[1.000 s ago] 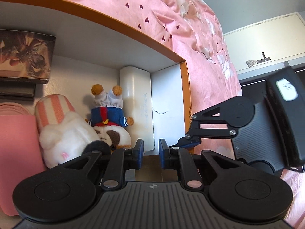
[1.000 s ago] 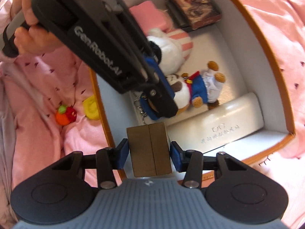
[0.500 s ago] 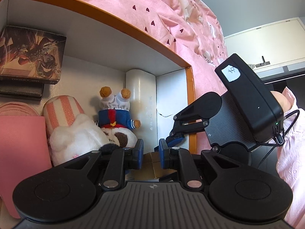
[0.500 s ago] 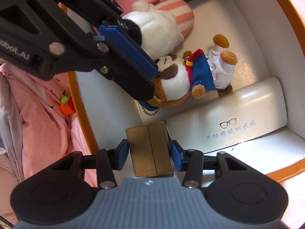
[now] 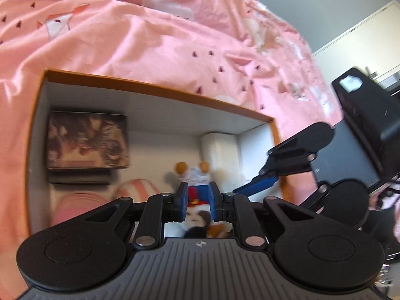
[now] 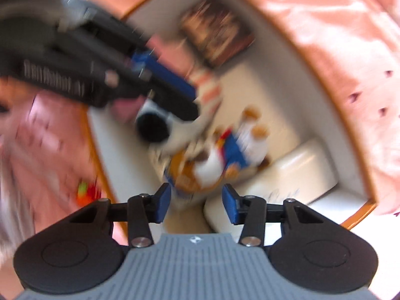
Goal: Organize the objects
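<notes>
A pink bedsheet [image 5: 150, 37] carries an orange-rimmed cardboard box [image 5: 160, 88], already well filled. Inside, largest first: a white glasses case [image 6: 295, 175] along one wall, stiff and smooth, best taken across its narrow width; stacked picture-covered boxes [image 5: 87, 142] in a corner; a striped plush [image 5: 140, 187]; and a bear plush in a blue sailor suit [image 6: 225, 157], light, soft and squashy, easily pinched at the body. The left gripper [image 5: 197, 203] is nearly clenched with nothing in it; the right gripper [image 6: 197, 203] stands released above the box, empty. A small orange toy [image 6: 83, 195] lies outside on the sheet.
</notes>
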The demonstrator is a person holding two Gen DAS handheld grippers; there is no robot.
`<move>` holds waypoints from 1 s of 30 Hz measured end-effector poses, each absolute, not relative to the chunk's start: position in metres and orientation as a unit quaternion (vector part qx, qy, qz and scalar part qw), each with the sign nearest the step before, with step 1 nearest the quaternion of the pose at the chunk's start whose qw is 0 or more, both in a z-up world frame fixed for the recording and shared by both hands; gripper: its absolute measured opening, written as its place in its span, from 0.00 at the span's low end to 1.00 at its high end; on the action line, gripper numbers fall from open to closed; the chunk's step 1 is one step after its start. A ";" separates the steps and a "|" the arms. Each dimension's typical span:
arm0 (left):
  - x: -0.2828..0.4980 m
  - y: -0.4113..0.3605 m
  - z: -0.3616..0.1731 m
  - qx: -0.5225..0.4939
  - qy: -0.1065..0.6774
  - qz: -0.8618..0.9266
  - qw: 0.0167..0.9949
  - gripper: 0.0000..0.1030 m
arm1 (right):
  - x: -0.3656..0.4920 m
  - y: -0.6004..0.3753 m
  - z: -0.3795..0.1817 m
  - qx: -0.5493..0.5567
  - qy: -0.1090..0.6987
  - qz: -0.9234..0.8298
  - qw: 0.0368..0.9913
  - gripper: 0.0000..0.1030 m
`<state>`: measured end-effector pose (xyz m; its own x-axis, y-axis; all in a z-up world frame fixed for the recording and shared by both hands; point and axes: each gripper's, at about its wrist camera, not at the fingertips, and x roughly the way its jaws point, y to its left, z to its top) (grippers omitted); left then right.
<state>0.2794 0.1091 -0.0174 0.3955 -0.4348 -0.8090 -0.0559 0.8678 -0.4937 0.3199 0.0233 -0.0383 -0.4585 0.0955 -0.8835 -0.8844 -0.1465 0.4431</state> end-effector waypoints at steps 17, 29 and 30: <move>0.260 0.089 -0.038 -0.155 0.582 -0.106 0.792 0.17 | 0.298 0.022 -0.071 -0.333 0.573 0.606 0.440 0.39; 0.180 0.066 0.027 -0.124 0.506 -0.155 0.840 0.18 | 0.288 -0.018 -0.001 -0.260 0.511 0.626 0.529 0.41; 0.170 0.064 0.029 -0.123 0.507 -0.160 0.838 0.18 | 0.283 -0.028 0.006 -0.247 0.505 0.627 0.539 0.41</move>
